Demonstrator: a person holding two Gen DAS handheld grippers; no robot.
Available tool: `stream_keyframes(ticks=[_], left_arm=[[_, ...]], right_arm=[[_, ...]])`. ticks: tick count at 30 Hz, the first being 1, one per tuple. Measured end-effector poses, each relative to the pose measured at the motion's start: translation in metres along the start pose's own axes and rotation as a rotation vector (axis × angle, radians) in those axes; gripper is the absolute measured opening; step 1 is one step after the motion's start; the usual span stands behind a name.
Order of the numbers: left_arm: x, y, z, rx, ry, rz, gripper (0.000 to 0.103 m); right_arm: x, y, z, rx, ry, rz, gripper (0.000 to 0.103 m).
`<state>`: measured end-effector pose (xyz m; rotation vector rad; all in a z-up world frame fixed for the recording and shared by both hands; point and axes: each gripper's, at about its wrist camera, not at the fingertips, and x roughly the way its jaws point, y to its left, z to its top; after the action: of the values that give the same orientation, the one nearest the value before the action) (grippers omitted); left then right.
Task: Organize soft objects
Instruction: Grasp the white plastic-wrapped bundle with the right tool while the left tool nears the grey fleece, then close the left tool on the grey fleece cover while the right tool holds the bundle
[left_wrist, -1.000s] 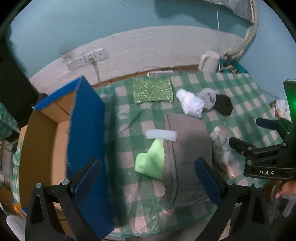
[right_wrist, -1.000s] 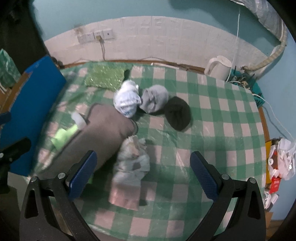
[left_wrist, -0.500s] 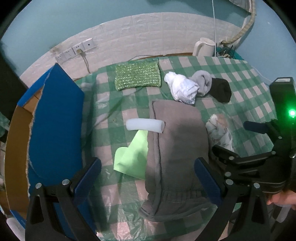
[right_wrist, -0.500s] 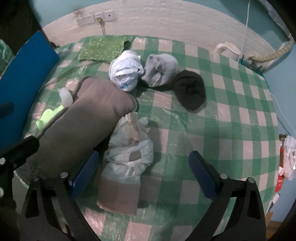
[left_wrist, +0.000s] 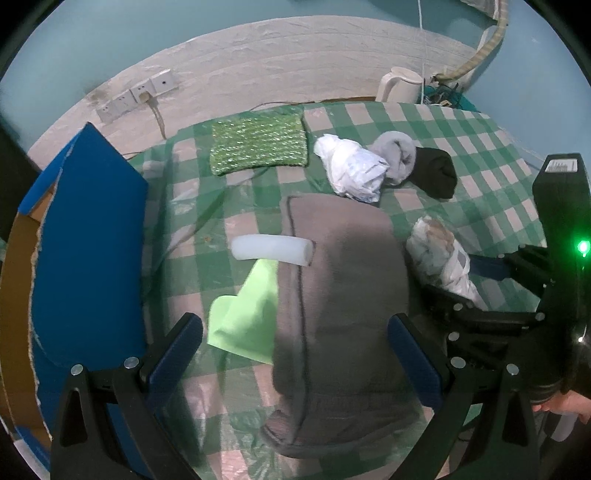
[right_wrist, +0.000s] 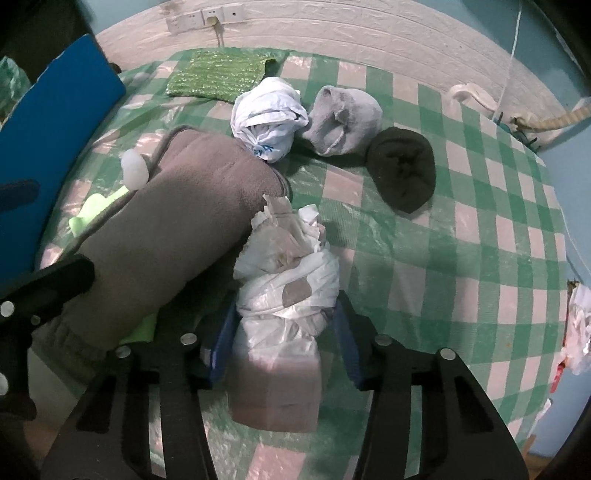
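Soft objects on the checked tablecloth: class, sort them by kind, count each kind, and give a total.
Rolled sock bundles: 2, the grey sock bundle and the black sock bundle.
Knotted plastic bags: 2, the white plastic bag and the bag-wrapped bundle between the right gripper fingers.
Cloths: 3, the brown fleece, light green cloth, sparkly green cloth.
Foam tube: 1.
Total: 8.

We saw the folded grey-brown garment (left_wrist: 343, 295) lying lengthwise over a lime cloth (left_wrist: 247, 317), a white foam tube (left_wrist: 271, 251) at its edge. The knotted plastic bundle (right_wrist: 288, 291) lay just beside it. Farther back sat a white bag bundle (right_wrist: 267, 118), grey sock ball (right_wrist: 343, 122) and black sock ball (right_wrist: 402, 170), with a flat green knit (left_wrist: 258, 147).
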<state>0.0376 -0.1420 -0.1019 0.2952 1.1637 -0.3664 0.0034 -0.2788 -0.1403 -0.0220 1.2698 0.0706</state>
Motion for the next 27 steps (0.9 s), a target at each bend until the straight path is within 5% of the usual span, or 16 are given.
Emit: stream_keyframes(ticks=[5,17,18,20,27], left_arm=[[0.003,-0.01,0.001,0.005,0.007,-0.049,0.101],[0.02,-0.043,-0.008,0.145,0.057,0.045,0.101],[0.022,-0.044,-0.008,0.146,0.065,0.054,0.097],[0.027,-0.044,-0.01,0.146,0.078,0.075,0.071],[0.025,-0.043,-0.012,0.121,0.086,0.03,0.034]], right_arm=[[-0.011,-0.017,0.002,0.073,0.0,0.0,0.048],[-0.022,-0.044,-0.004,0.152,-0.013,0.024,0.048],[-0.022,-0.046,-0.004,0.156,-0.013,0.028,0.048],[-0.022,-0.048,-0.006,0.164,-0.014,0.036,0.048],[-0.024,-0.051,-0.012,0.168,-0.017,0.051,0.048]])
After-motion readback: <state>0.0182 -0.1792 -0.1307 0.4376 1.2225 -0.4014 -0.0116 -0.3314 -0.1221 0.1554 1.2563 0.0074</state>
